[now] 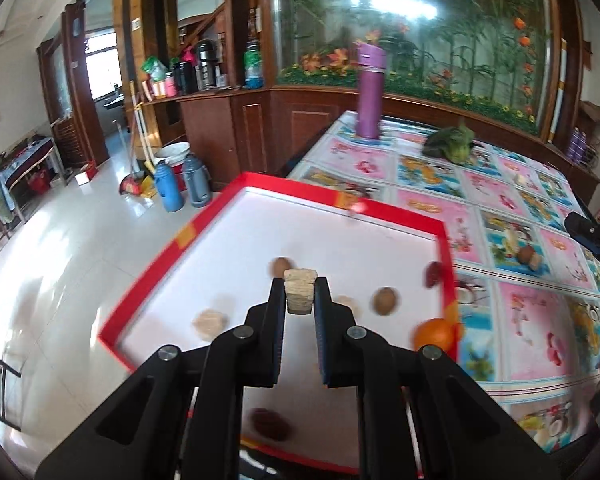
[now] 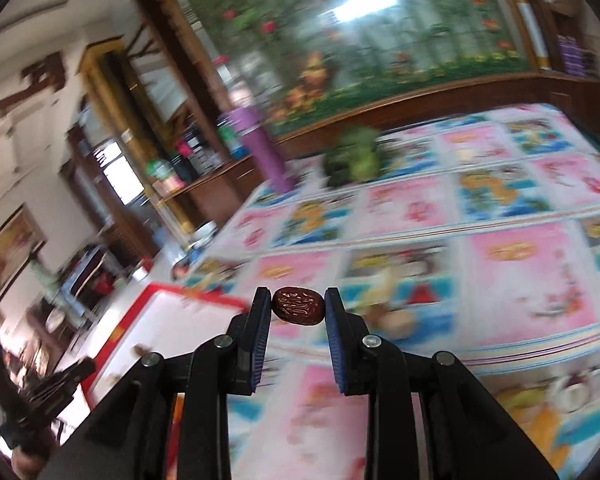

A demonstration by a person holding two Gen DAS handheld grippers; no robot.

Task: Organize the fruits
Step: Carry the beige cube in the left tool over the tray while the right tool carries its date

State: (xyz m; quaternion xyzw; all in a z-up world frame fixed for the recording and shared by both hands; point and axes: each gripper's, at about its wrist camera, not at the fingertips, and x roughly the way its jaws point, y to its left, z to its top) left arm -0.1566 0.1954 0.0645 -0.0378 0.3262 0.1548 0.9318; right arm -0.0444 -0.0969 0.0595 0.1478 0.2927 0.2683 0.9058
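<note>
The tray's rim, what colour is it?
Red, around a white floor; the tray shows best in the left wrist view.

The tabletop (image 1: 512, 216) has a bright picture cloth on it. A red tray (image 1: 340, 194), a tall purple bottle (image 1: 369, 92) and some green leaves (image 1: 452, 144) sit on it.

A purple flask (image 1: 369, 92) stands upright at the far edge of the patterned tablecloth (image 1: 512, 208). Leafy greens (image 1: 450, 144) lie near it. Two thermos jugs (image 1: 182, 184) stand on the floor.
</note>
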